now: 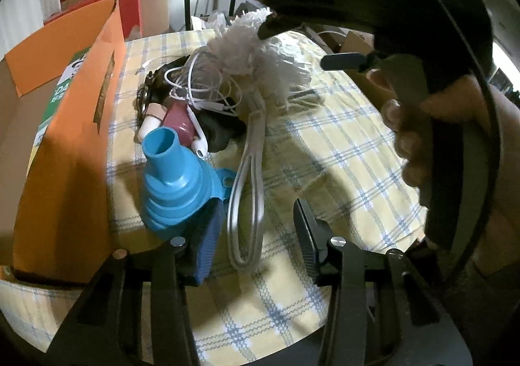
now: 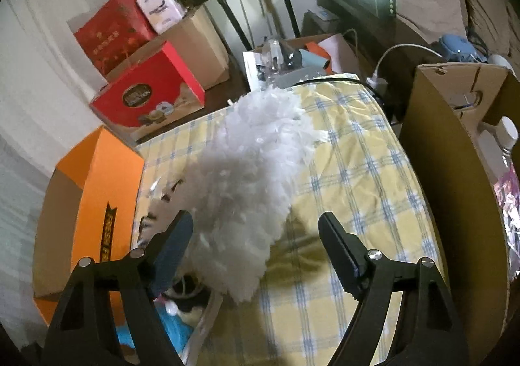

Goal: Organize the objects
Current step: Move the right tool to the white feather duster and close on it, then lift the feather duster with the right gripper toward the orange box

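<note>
1. Left gripper (image 1: 256,229): you held it angled steeply down over the cloth at the lower centre of the left wrist view. Jaws apart, pads pressing on nothing. The white loop handle (image 1: 247,200) of the duster lay between them; the blue collapsible funnel (image 1: 177,184) sat against the outer side of the blue-padded finger.

2. Right gripper (image 2: 256,252): you held it tilted down at the lower centre of the right wrist view, jaws wide apart. The duster's fluffy white head (image 2: 253,171) rose between and beyond the fingers; contact cannot be told. In the left wrist view your right hand (image 1: 422,138) gripped the dark tool body at the right edge.

3. Edges and room: orange cardboard box (image 1: 65,138), open-topped, closed off the left side. A brown cardboard box (image 2: 455,171) stood along the right edge. Between them, open yellow-and-blue checked tablecloth (image 2: 357,171), wrinkled, ran toward the far table edge.

4. Clutter pile, left wrist view centre: tangled white earphone cable (image 1: 195,90), a pink rounded item (image 1: 178,119), dark soft objects beneath, all touching.

5. Materials: the funnel ribbed and glossy plastic; the duster shaggy strands on a smooth plastic loop; the boxes matte card.
</note>
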### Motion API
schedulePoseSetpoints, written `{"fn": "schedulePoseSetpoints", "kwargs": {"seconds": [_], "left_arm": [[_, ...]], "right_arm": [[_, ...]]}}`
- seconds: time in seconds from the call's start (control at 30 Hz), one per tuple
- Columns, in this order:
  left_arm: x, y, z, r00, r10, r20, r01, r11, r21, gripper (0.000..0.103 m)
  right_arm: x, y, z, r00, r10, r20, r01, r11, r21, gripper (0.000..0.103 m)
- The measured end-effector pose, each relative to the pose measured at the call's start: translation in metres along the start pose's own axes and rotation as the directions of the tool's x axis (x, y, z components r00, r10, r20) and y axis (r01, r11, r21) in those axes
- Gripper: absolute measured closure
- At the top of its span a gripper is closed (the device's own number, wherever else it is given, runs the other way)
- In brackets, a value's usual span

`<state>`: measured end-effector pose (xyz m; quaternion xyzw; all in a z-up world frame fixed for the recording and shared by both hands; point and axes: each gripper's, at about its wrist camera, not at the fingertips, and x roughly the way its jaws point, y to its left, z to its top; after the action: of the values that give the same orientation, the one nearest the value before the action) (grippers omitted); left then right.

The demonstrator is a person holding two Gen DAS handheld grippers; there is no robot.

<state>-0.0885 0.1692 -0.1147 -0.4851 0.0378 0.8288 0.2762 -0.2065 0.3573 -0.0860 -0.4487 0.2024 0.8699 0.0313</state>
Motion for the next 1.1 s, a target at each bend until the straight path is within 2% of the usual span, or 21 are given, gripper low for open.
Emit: {"fn": "schedulePoseSetpoints", "kwargs": {"seconds": [0.17,0.2,0.3,0.43,0.53,0.6,0.63,0.67,0.7,0.73,0.9,1.1], "left_arm": [[0.003,0.000,0.001,1.000,-0.024,-0.016,0.024,1.000,-0.014,0.066],[0.005,0.001,0.001,1.000,-0.025,-0.019,0.025,1.000,-0.018,0.067],[0.007,0.002,0.000,0.999,-0.034,-0.031,0.033,0.999,-0.027,0.076],[0.008,0.005,0.001,0.999,-0.036,-0.029,0.035,0.999,-0.036,0.081],[0.009,0.006,0.002,0.999,-0.040,-0.027,0.039,0.999,-0.037,0.081],[0.008,0.004,0.001,0.999,-0.036,-0.024,0.035,0.999,-0.031,0.081],[0.007,0.002,0.001,0.999,-0.035,-0.023,0.034,0.999,-0.027,0.081],[0.007,0.001,0.001,0.999,-0.038,-0.020,0.037,0.999,-0.024,0.081],[0.009,0.002,0.003,0.999,-0.040,-0.019,0.039,0.999,-0.024,0.082],[0.009,0.002,0.003,0.999,-0.041,-0.017,0.041,0.999,-0.024,0.082],[0.005,0.001,0.002,0.998,-0.059,-0.008,0.058,0.998,-0.034,0.082],[-0.008,-0.009,0.002,0.997,-0.073,0.029,0.073,0.997,-0.017,0.082]], "right_arm": [[0.015,-0.006,0.013,0.999,0.017,-0.032,-0.016,0.999,0.048,0.021],[0.018,-0.006,0.015,0.999,0.018,-0.038,-0.016,0.998,0.053,0.024],[0.027,-0.006,0.018,0.997,0.037,-0.061,-0.033,0.997,0.067,0.026],[0.036,-0.003,0.016,0.990,0.092,-0.106,-0.083,0.992,0.095,0.026],[0.042,-0.001,0.010,0.987,0.096,-0.128,-0.085,0.992,0.093,0.029],[0.048,-0.003,0.006,0.980,0.130,-0.149,-0.113,0.986,0.120,0.036],[0.050,-0.004,0.005,0.976,0.150,-0.156,-0.130,0.982,0.136,0.037],[0.049,-0.005,0.005,0.976,0.158,-0.147,-0.137,0.980,0.143,0.043],[0.050,-0.005,0.005,0.974,0.170,-0.146,-0.149,0.979,0.142,0.060],[0.051,-0.005,0.006,0.970,0.191,-0.153,-0.168,0.975,0.148,0.068],[0.046,-0.008,0.006,0.965,0.220,-0.140,-0.194,0.965,0.175,0.077],[0.031,-0.010,0.007,0.970,0.224,-0.100,-0.205,0.964,0.172,0.079]]}}
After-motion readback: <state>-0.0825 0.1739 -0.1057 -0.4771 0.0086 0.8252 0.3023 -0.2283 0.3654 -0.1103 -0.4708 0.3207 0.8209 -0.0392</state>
